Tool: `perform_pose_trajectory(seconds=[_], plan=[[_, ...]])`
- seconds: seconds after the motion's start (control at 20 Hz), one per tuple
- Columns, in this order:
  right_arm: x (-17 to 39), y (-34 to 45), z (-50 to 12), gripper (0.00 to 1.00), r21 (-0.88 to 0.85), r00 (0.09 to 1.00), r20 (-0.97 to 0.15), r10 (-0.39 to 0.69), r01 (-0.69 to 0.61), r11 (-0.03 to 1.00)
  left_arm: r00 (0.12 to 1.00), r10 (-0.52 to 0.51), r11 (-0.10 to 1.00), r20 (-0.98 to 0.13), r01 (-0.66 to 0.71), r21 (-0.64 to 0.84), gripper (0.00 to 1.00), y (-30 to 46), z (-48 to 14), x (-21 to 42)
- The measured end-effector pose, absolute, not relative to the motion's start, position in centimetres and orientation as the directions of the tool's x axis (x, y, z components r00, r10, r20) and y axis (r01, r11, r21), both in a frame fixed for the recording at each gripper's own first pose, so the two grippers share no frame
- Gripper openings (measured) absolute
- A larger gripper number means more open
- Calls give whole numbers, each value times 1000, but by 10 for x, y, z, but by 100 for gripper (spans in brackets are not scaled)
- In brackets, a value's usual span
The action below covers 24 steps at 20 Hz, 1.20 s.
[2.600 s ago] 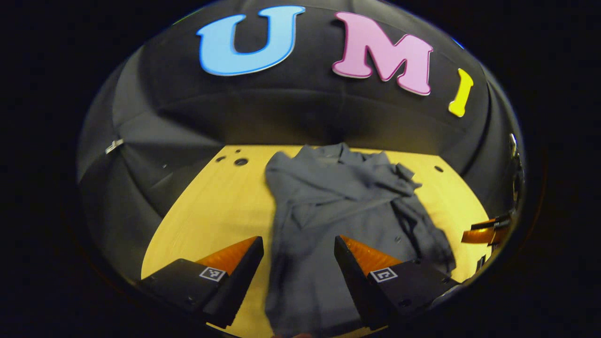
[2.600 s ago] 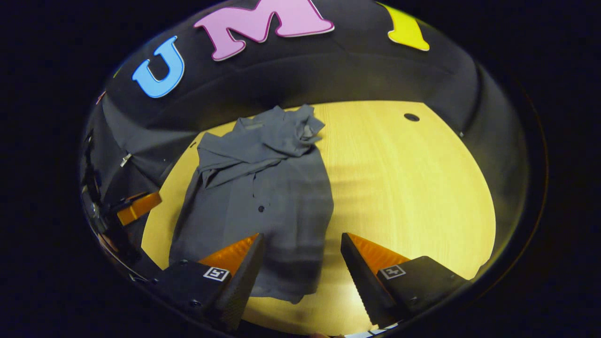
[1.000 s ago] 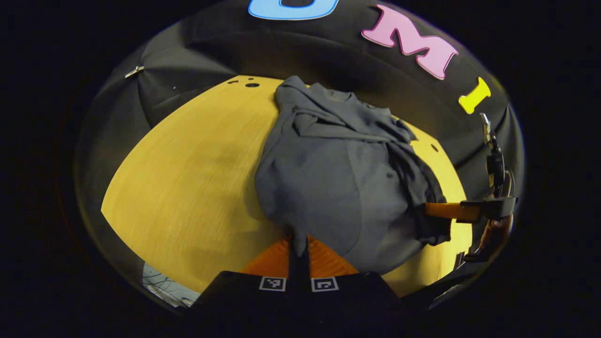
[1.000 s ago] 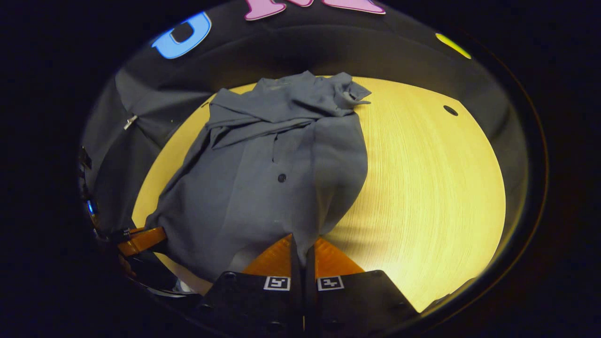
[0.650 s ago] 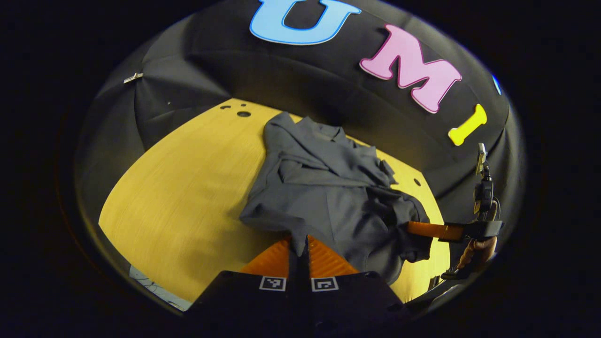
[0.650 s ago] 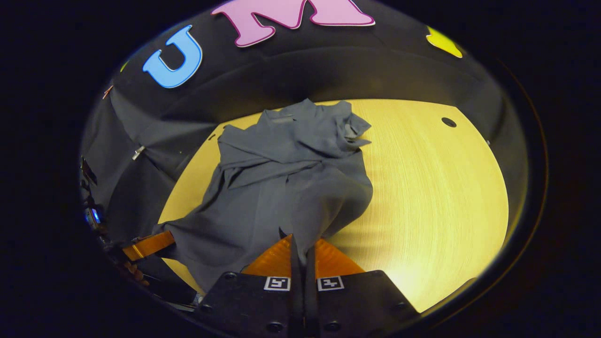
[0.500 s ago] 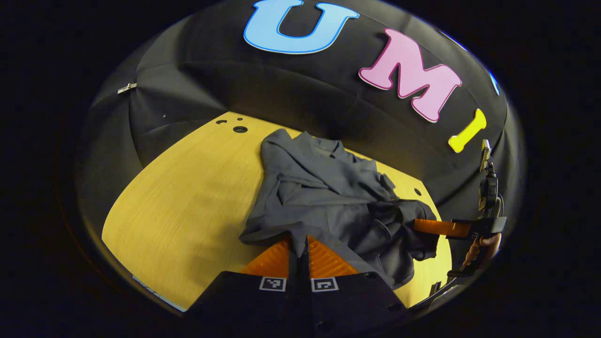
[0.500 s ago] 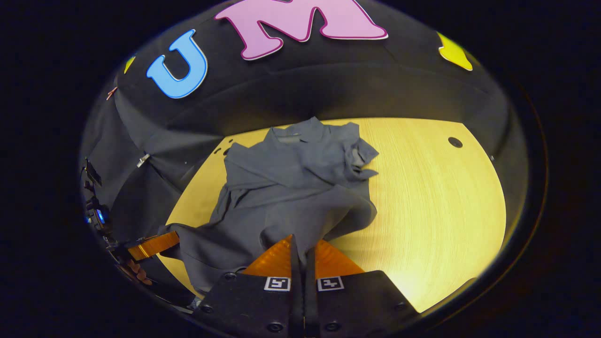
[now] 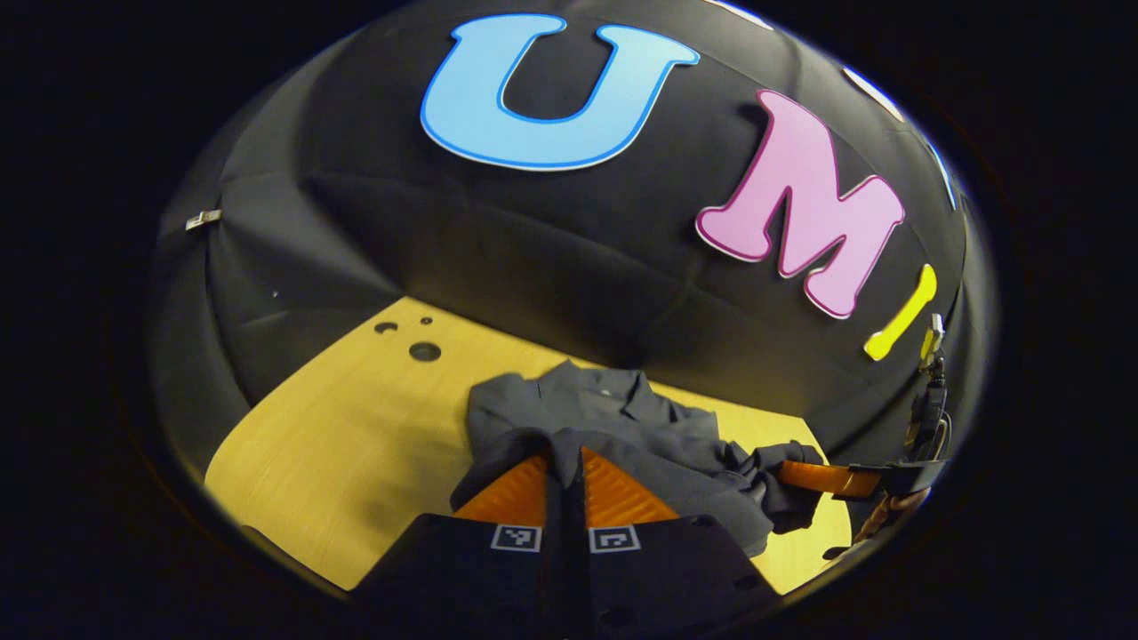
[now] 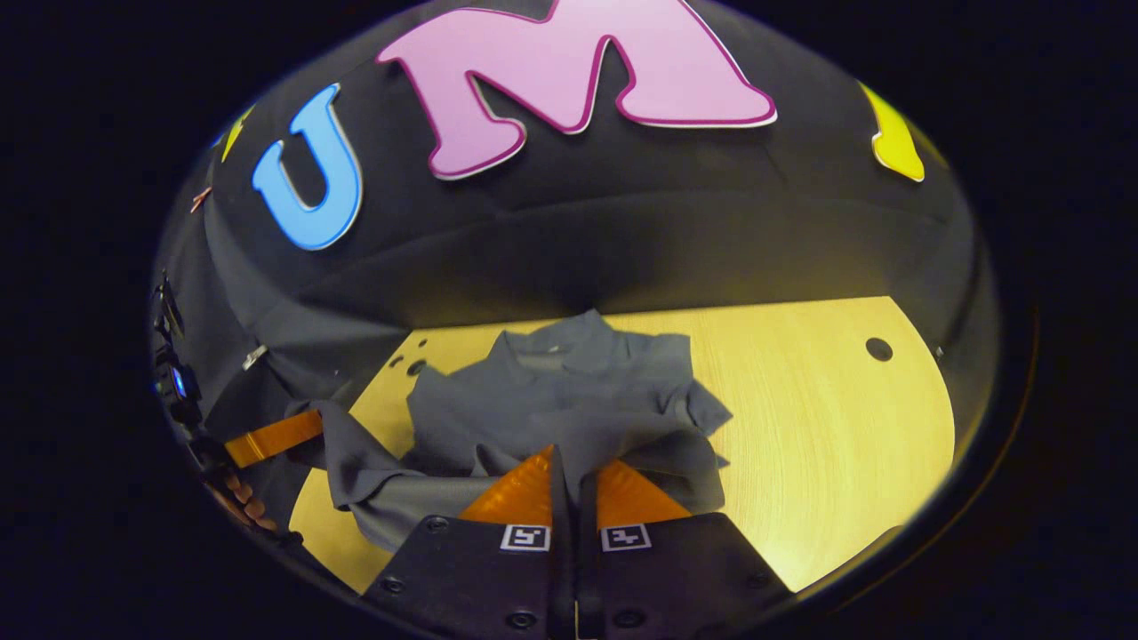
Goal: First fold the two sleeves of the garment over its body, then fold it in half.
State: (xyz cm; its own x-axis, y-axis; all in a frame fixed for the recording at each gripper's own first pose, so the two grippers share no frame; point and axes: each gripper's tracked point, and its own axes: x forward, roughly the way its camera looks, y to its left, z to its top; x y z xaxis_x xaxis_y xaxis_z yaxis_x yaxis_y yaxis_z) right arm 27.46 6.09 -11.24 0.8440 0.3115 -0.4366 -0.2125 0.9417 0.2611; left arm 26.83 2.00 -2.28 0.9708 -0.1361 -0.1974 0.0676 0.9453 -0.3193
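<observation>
With both sleeves apparently already lying over its body, the dark grey collared fabric garment [image 10: 569, 391] on the yellow wooden tabletop [image 10: 827, 427] is mid half-fold: left tool [image 9: 565, 462] and right tool [image 10: 569, 464] each pinch its hem near the collar; laying down and releasing remain.

Both views low, wallward (shared garment [image 9: 622, 427])

garment [image 9: 622, 436]: 1 | hand-held gripper: 2, left [image 9: 565, 462], right [image 10: 573, 464] | desk [image 10: 827, 427]: 1 | desk holes at 11 o'clock [image 9: 424, 351]: 3
</observation>
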Motion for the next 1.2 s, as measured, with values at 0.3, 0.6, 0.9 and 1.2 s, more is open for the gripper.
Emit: perform_pose_trajectory(seconds=[0.3,0.6,0.9,1.2], plan=[[362,71,-113,6,321,913,-334,234,-123,939,987,-68,935,-143,13,-355,5,48,-25,372],[429,63,-154,6,259,939,-327,105,-18,966,986,-39,904,-165,-36,-426,8,68,-70,448],[411,55,-126,86,100,977,-212,36,-15,995,987,-14,955,-160,-34,-293,83,70,-47,413],[317,23,-60,99,-14,995,-88,-55,54,998,992,6,978,-127,-32,-207,96,58,-5,303]])
